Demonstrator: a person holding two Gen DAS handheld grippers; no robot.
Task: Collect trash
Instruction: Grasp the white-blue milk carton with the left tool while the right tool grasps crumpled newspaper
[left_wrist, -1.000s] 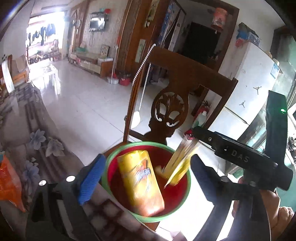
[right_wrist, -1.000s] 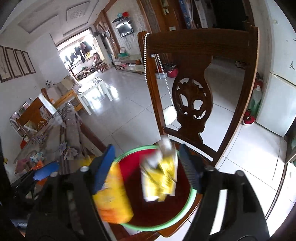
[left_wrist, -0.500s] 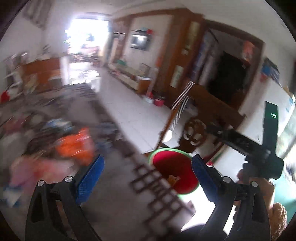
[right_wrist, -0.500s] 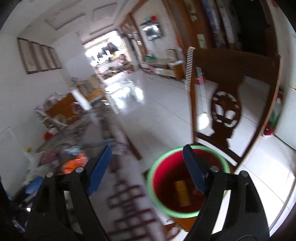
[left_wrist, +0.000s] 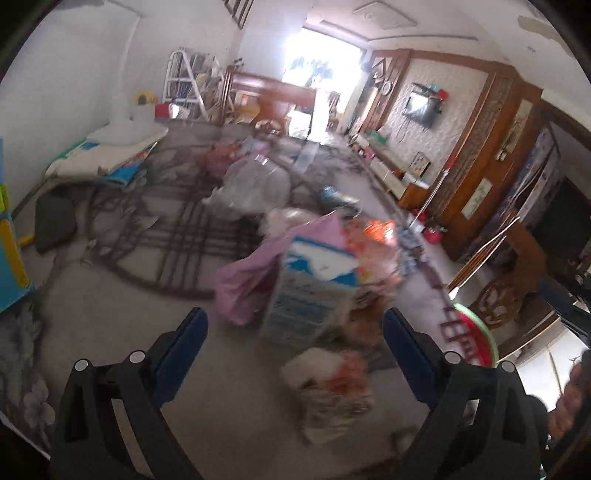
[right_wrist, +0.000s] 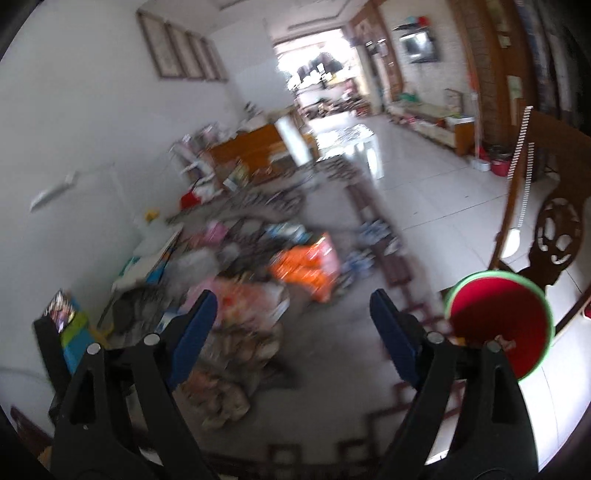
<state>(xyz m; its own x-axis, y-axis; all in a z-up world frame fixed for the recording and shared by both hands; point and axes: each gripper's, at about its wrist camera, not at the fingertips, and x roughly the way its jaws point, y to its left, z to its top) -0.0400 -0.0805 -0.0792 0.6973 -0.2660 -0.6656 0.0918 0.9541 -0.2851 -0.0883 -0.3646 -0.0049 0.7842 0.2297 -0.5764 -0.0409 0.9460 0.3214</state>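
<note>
My left gripper is open and empty above the table, just short of a blue and white carton and a crumpled wrapper. A pink bag lies left of the carton. My right gripper is open and empty over the table, near a pile of blurred wrappers and an orange packet. The red bin with a green rim stands on a chair at the table's right edge; it also shows in the left wrist view.
A grey patterned tablecloth covers the table. A clear plastic bag and more litter lie farther back. A carved wooden chair stands behind the bin. Boxes sit at the table's left. Tiled floor lies to the right.
Both grippers have swung left from over the red bin to the littered table. The right gripper let go of a yellow wrapper over the bin; both are now empty.
</note>
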